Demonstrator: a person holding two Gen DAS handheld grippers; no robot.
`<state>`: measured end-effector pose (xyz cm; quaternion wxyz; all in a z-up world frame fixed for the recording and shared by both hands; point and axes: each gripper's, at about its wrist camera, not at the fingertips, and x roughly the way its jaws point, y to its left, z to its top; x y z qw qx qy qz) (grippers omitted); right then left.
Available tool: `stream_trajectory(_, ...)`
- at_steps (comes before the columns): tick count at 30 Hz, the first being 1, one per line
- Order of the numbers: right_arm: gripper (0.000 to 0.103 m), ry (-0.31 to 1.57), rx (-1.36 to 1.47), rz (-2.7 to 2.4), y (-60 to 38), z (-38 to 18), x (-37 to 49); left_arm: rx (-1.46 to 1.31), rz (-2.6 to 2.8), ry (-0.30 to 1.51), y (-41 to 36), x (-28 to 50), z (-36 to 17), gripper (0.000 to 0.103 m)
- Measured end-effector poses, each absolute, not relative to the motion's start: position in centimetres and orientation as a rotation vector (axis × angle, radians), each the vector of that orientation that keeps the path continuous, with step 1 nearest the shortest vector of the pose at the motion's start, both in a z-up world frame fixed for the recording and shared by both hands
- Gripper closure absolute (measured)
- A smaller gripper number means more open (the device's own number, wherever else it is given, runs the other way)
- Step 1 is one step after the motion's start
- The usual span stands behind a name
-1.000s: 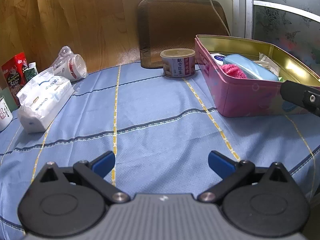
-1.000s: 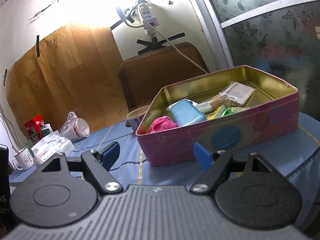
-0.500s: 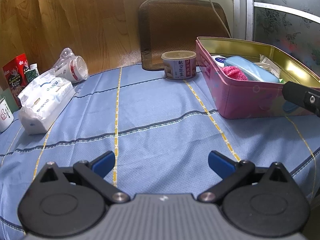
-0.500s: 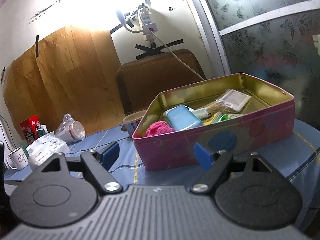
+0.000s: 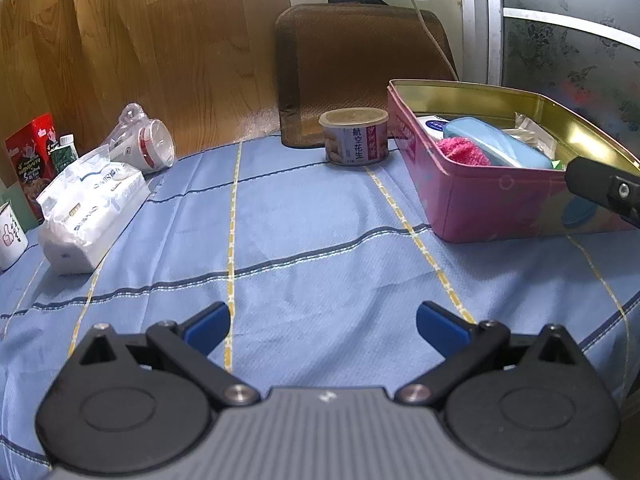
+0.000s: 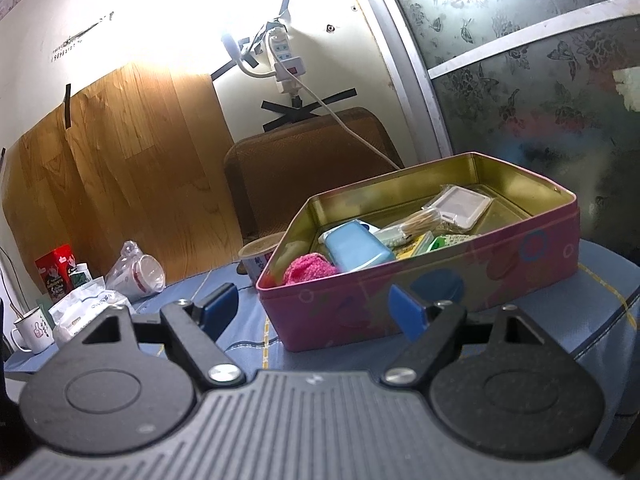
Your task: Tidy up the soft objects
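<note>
A pink tin box [image 5: 496, 204] [image 6: 400, 300] stands on the blue tablecloth [image 5: 300, 240] at the right. Inside lie a pink fuzzy soft item [image 5: 464, 152] [image 6: 308, 268], a light blue case [image 5: 496, 146] [image 6: 356, 246], cotton swabs [image 6: 420, 220] and small packets. My left gripper [image 5: 322, 324] is open and empty, low over the cloth, left of the box. My right gripper [image 6: 312, 308] is open and empty, just in front of the box's near wall; part of it shows in the left wrist view [image 5: 604, 188].
A round can [image 5: 354, 136] stands behind the box beside a brown cushion [image 5: 360, 76]. A tissue pack [image 5: 90, 204], a bagged cup [image 5: 148, 146], a red carton [image 5: 30, 160] and a white mug [image 5: 10, 232] sit at the left edge. A power cable [image 6: 340, 120] hangs above.
Both grippers have drawn back and lifted slightly, so the box sits a little farther and lower in both views. Both stay open and empty.
</note>
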<state>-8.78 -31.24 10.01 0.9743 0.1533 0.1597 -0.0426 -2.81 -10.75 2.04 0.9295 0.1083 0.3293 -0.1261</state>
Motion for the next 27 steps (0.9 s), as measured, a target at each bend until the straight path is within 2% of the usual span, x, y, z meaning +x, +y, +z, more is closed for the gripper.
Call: stream_trajectory(27,0.018,0.267,0.329,-0.170,-33.3,10.5,-9.4,0.251,-0.267,0.619,-11.0,-3.6,2.8,0.000)
